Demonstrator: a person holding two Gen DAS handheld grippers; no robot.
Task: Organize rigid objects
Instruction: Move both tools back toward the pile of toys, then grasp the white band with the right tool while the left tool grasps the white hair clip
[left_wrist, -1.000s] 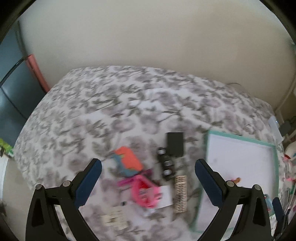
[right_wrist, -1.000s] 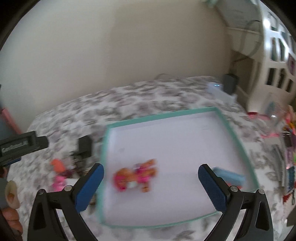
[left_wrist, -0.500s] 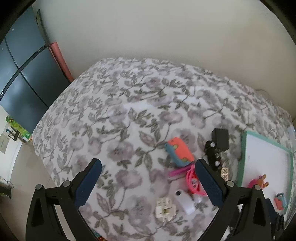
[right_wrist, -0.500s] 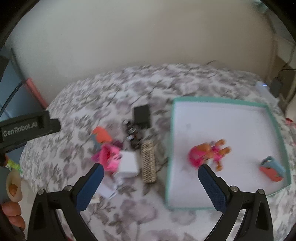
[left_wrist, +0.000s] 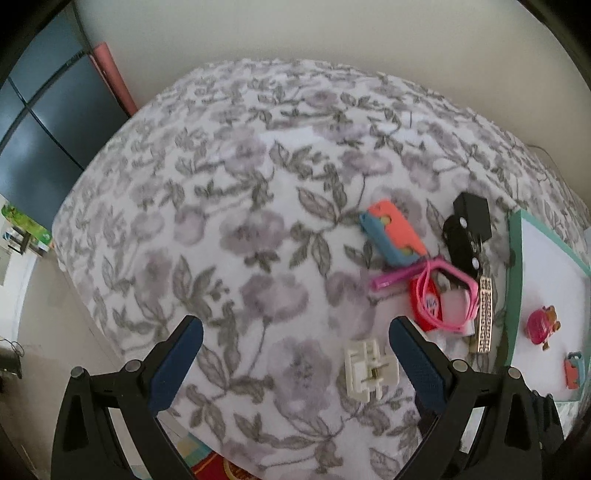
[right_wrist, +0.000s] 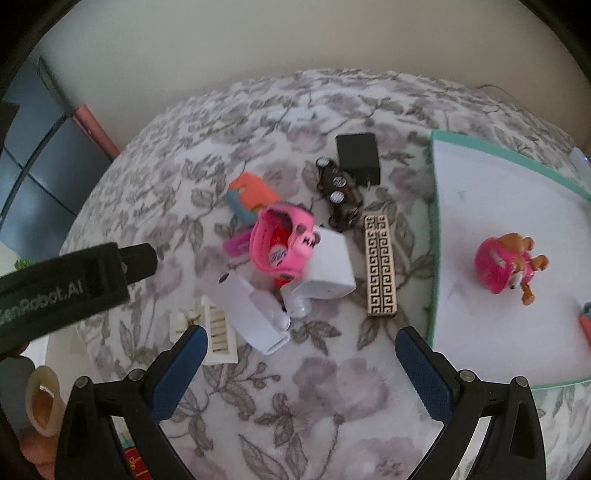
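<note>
Held above a floral bedspread (left_wrist: 236, 229), left gripper (left_wrist: 295, 350) spread wide and empty, blue-padded fingers (left_wrist: 177, 365) hovering over bare cloth, white ridged plastic piece (left_wrist: 370, 373) lying just inside the right finger. Right gripper (right_wrist: 301, 363) likewise gaping and empty, poised over open fabric just short of the clutter, with the black body of the other gripper and a person's hand (right_wrist: 33, 413) showing at the left edge of that view.

Wide stretch of unoccupied bedspread to the left and far side of the pile, running out to the rounded bed edge; dark panelled cabinet (left_wrist: 40, 122) and a pink roll (left_wrist: 112, 77) beyond it by the pale wall. Clear strip of cloth also between the right gripper's fingers and the pile.

Loose items bunched together beside the tray: orange-and-blue case (right_wrist: 249, 197), pink strap-like toy (right_wrist: 282, 247) resting on a white box (right_wrist: 330, 264), white charger-like block (right_wrist: 255, 314), black toy car (right_wrist: 338, 195) touching a black cube adapter (right_wrist: 358, 157), patterned gold-and-black bar (right_wrist: 380, 264) lying parallel to the tray's near wall.

Teal-rimmed white tray (right_wrist: 434, 236) at right, holding a pink-and-orange figurine (right_wrist: 506, 264) well inside and a small orange-and-blue item (left_wrist: 572, 369) near its corner, the rest of its floor bare.
</note>
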